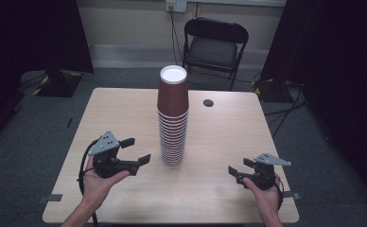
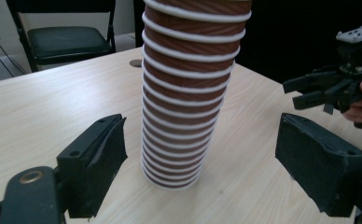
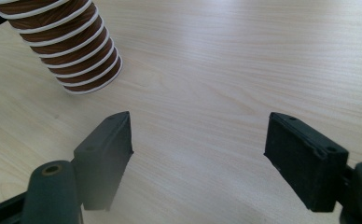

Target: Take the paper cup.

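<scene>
A tall stack of brown paper cups (image 1: pixel 173 118) with white rims stands mouth-down in the middle of the wooden table (image 1: pixel 219 137). My left gripper (image 1: pixel 135 150) is open, held just left of the stack's base and pointing at it. In the left gripper view the stack (image 2: pixel 188 93) rises beyond the gap between the spread jaws of the left gripper (image 2: pixel 202 140), untouched. My right gripper (image 1: pixel 240 166) is open near the front right of the table, well apart from the stack. The right gripper view has the stack's base (image 3: pixel 72 46) at upper left, with bare wood under the right gripper (image 3: pixel 200 130).
A black folding chair (image 1: pixel 214 45) stands behind the table's far edge. A small dark round hole (image 1: pixel 208 102) sits in the tabletop right of the stack. Black curtains hang at both sides. The right gripper (image 2: pixel 309 91) and its hand appear at the right of the left gripper view.
</scene>
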`<state>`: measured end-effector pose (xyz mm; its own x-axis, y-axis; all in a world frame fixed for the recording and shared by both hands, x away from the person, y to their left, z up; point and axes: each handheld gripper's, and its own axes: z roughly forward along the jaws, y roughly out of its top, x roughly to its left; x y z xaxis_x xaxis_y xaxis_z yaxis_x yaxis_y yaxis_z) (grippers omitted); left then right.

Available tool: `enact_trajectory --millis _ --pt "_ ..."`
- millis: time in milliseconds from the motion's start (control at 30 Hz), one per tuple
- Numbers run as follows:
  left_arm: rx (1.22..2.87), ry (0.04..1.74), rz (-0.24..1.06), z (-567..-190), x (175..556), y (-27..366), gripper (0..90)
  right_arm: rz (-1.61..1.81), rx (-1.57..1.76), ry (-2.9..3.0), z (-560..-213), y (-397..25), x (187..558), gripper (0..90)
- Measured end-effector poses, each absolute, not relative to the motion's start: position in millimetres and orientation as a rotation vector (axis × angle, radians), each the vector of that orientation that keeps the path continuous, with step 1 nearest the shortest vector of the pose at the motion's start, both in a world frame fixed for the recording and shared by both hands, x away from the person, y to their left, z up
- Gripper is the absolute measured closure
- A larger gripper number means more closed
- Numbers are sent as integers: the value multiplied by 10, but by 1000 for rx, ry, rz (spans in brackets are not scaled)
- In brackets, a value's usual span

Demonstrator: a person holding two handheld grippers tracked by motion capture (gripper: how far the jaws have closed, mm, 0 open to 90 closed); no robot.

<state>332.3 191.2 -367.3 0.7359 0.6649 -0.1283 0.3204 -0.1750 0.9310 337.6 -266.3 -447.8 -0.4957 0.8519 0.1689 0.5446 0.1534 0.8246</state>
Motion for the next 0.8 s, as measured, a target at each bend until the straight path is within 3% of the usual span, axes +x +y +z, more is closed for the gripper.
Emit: enact_trajectory --millis 800 --pt "1715 675 383 -3121 3523 1762 156 1292 1312 2103 -4455 -2638 3365 215"
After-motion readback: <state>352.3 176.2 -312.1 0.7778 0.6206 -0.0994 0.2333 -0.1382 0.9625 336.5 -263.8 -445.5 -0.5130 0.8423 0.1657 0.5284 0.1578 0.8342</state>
